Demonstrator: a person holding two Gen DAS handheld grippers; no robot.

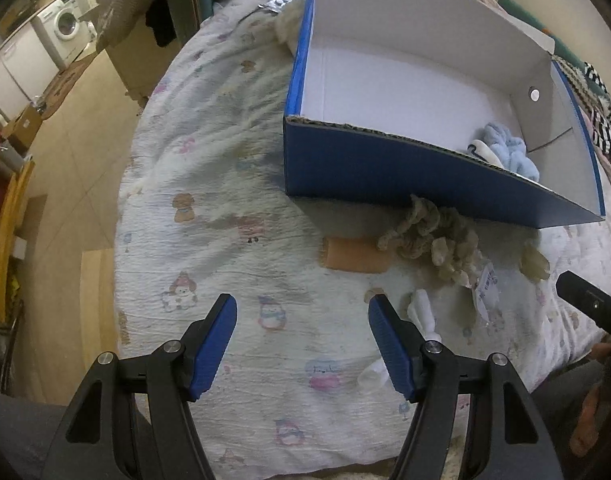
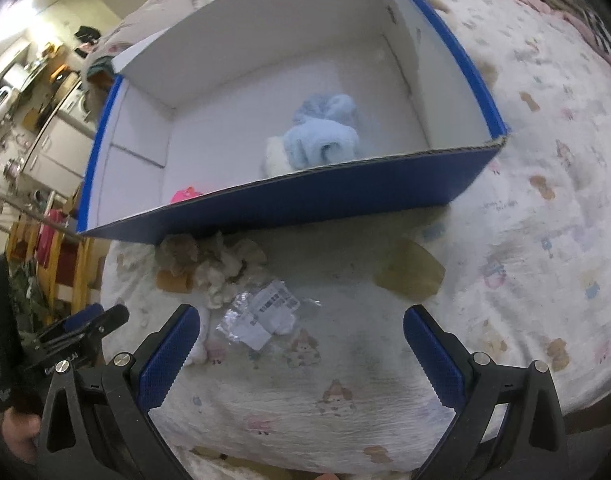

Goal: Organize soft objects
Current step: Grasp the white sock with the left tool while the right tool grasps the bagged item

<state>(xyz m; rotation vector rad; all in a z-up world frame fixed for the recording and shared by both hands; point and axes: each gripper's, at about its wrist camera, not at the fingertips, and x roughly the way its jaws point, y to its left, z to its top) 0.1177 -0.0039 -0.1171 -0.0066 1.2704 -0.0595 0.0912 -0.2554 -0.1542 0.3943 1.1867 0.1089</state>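
A blue cardboard box [image 1: 385,172] with a white inside stands on the bed; it also shows in the right wrist view [image 2: 305,200]. Inside lie fluffy light-blue socks [image 2: 325,136] [image 1: 509,152] and a small pink item [image 2: 185,195]. In front of the box lies a beige ruffled soft item [image 1: 429,236] [image 2: 217,260], an orange-tan piece [image 1: 353,256] [image 2: 173,280], a white sock [image 1: 423,312], a crinkled plastic bag with a label [image 2: 265,316] [image 1: 487,288] and a yellowish soft piece [image 2: 411,272]. My left gripper [image 1: 303,344] and right gripper [image 2: 301,352] are open and empty above the bedspread.
The bed is covered by a white bedspread with cartoon prints [image 1: 225,200]. The bed's left edge drops to a tiled floor [image 1: 73,184] with a washing machine [image 1: 61,24] far off. Wooden furniture [image 2: 53,256] stands left. Patterned fabric [image 1: 601,128] lies at right.
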